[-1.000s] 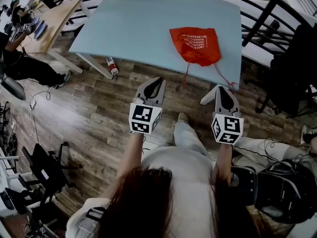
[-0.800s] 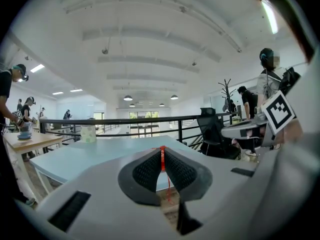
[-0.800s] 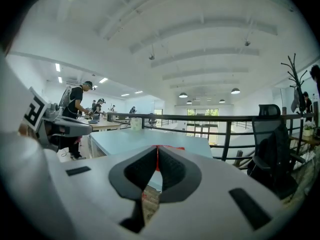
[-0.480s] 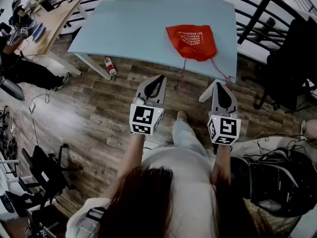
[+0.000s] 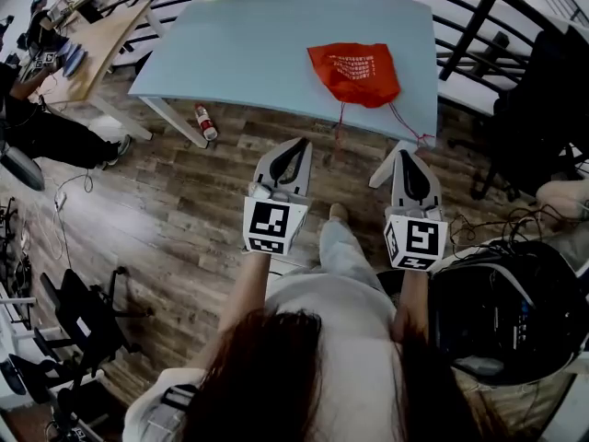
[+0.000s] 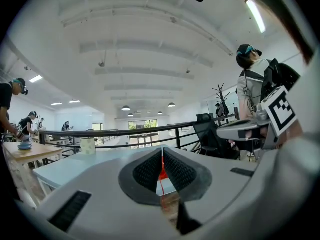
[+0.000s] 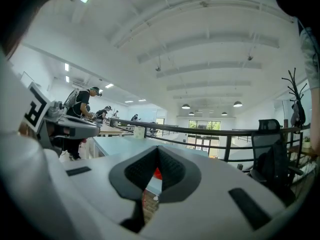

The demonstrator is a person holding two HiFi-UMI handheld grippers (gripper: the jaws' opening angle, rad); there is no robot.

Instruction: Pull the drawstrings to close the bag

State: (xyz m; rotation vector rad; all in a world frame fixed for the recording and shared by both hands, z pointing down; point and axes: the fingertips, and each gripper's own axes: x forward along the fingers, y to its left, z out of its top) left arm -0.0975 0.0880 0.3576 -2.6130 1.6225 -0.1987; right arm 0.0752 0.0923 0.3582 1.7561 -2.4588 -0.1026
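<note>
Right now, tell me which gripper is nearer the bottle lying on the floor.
Left. In the head view the left gripper sits to the right of the bottle. The right gripper is farther right again, beyond the left one.

hair (image 5: pixel 267 380): long, dark
top (image 5: pixel 336 325): white, no sleeve over the forearms
trousers (image 5: pixel 342 247): light grey
left gripper (image 5: pixel 297 145): pale grey shell, black ribbed pads (image 6: pixel 150 170)
right gripper (image 5: pixel 405 152): same build
marker cubes (image 5: pixel 273 226): white, black square codes
</note>
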